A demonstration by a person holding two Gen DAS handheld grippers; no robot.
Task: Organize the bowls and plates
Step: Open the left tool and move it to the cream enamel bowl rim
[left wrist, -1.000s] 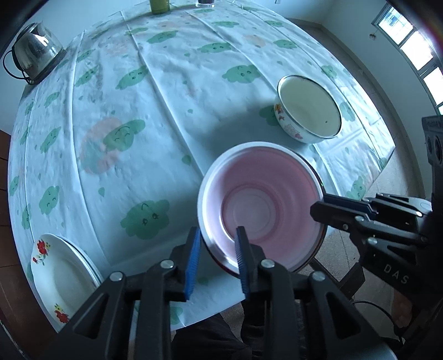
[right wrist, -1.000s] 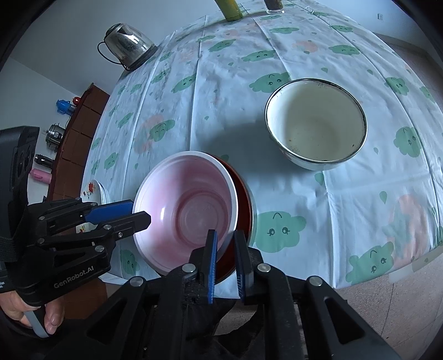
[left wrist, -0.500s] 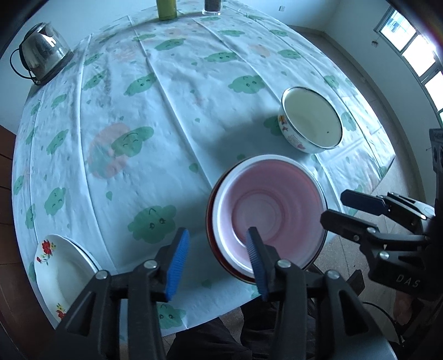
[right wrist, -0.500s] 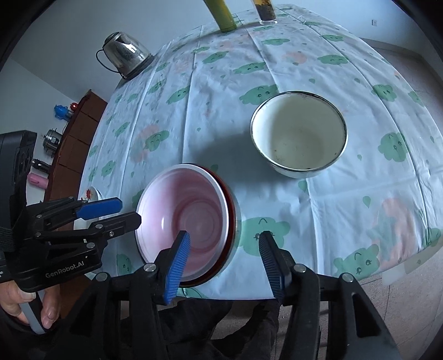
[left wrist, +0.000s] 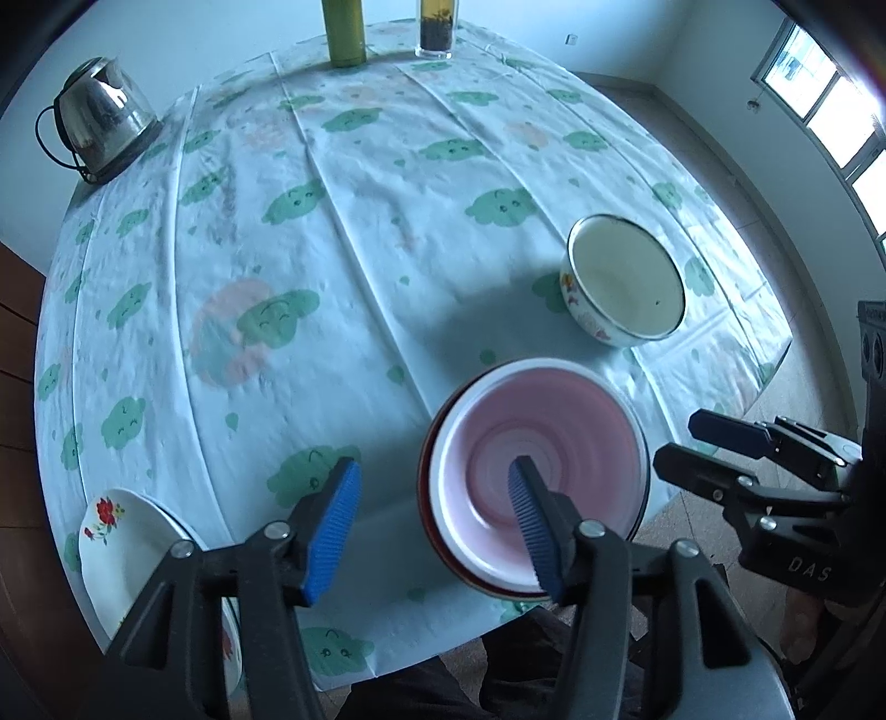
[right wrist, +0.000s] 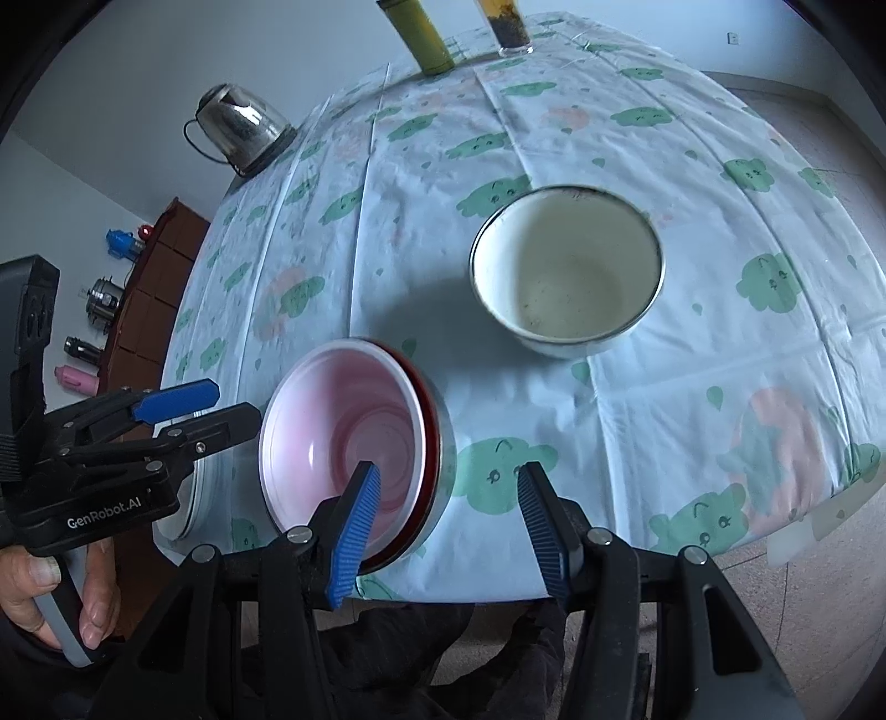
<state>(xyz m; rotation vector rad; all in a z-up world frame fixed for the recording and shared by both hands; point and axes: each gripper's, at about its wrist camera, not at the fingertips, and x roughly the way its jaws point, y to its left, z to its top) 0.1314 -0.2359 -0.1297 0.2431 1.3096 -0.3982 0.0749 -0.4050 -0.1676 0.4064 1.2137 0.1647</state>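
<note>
— Bowls first: where do they stand?

— The pink bowl (left wrist: 545,471) sits nested inside a red bowl (right wrist: 431,443) near the front edge of the bench (left wrist: 360,221), so that pair looks stacked. The cream enamel bowl (right wrist: 567,271) is on its own, further back and to the right, well apart from the stack.

— And the grippers?

— The left gripper (left wrist: 432,515) hangs over the stack's left rim, one of its fingers above the pink bowl's inside and the other outside over the cloth; its jaws are opening and nothing is pressed between them. The right gripper (right wrist: 448,520) has its fingers spread as well, straddling the stack's right rim, gripping nothing.

— So what is left?

— I'd judge the job partly done. The cream bowl has yet to join the others, and a white flowered plate (left wrist: 119,531) lies at the bench's front-left corner. There may be a second plate beneath it, though the edge of the view is too warped to be sure.

— Anything else on the bench?

— A kettle (left wrist: 99,119), a green bottle (left wrist: 344,30) and a glass (left wrist: 434,27) at the far side, none of them in the way.
</note>
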